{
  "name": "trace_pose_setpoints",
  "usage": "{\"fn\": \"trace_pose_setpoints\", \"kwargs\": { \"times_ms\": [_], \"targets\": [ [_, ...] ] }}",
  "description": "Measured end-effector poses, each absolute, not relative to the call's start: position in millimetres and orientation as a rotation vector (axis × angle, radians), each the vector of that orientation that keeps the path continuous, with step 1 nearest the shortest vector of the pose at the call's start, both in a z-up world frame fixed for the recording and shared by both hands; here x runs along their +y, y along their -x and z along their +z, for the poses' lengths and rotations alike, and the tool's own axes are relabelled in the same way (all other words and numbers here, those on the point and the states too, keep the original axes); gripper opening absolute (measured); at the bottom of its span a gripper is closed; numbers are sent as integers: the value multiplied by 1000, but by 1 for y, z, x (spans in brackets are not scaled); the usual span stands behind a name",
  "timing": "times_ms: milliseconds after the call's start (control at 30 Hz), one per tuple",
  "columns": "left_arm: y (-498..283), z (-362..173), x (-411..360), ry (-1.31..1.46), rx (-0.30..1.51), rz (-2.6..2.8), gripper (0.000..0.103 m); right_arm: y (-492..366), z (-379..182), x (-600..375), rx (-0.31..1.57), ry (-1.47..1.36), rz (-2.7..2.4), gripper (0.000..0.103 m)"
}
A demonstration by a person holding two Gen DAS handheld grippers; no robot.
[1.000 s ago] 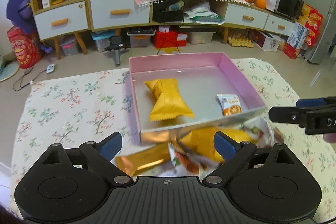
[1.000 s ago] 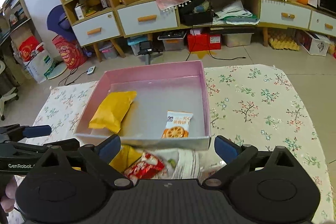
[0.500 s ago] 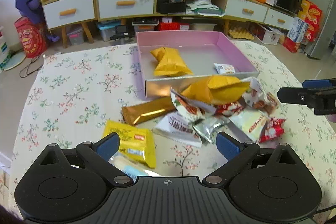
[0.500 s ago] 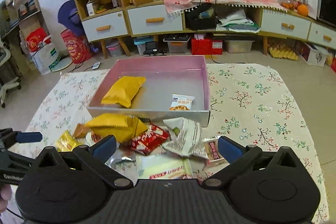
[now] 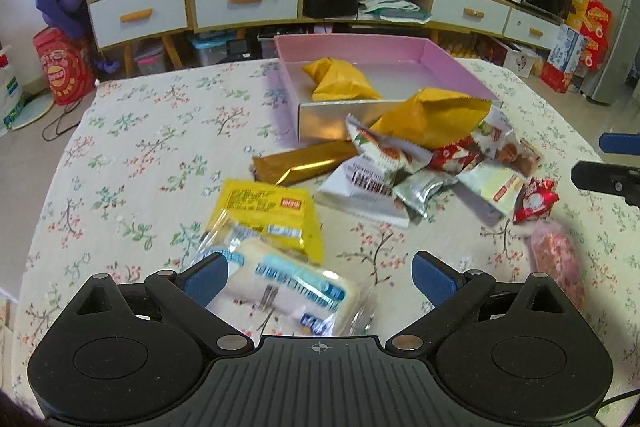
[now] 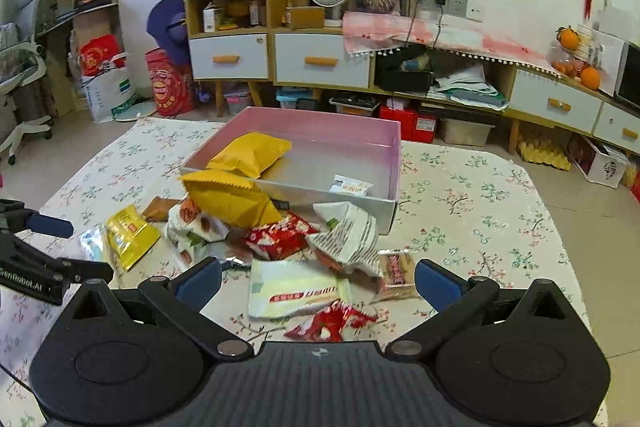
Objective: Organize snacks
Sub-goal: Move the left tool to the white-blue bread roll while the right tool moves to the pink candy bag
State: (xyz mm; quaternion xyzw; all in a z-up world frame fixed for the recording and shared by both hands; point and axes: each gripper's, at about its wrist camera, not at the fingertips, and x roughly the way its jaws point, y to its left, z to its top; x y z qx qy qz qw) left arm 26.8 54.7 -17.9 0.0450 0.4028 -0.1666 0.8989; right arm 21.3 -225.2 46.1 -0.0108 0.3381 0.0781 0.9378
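I judge I've barely begun: only a yellow pillow-shaped snack bag (image 5: 340, 79) and one small white packet (image 6: 351, 185) lie in the shallow pink cardboard box (image 5: 452, 65) at upper centre, a heap of mixed wrappers (image 5: 420, 163) waits on the floral-clothed table (image 5: 140, 155), and both my left tongs (image 5: 320, 275) and right tongs (image 6: 318, 277) gape wide, holding nothing.

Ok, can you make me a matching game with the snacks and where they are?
Things:
1. small biscuit packet
2. gold bar
3. white bread pack
4. big yellow bag

Places:
A. between the left gripper fingers
B. inside the pink box
C. leaning on the box's front wall
D. flat on the cloth, left of the pile

Pairs: 1-B, 2-D, 3-A, 4-C
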Motion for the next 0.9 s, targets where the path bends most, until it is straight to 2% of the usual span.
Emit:
{"fn": "trace_pose_setpoints", "kwargs": {
  "times_ms": [433,900],
  "targets": [
    [-21,-44,59,-150,853,-376,100,2,9,-213,773,107,255,79],
    [-46,-49,65,68,924,-231,99,-3,-15,-215,950,-40,209,79]
  ]
}}
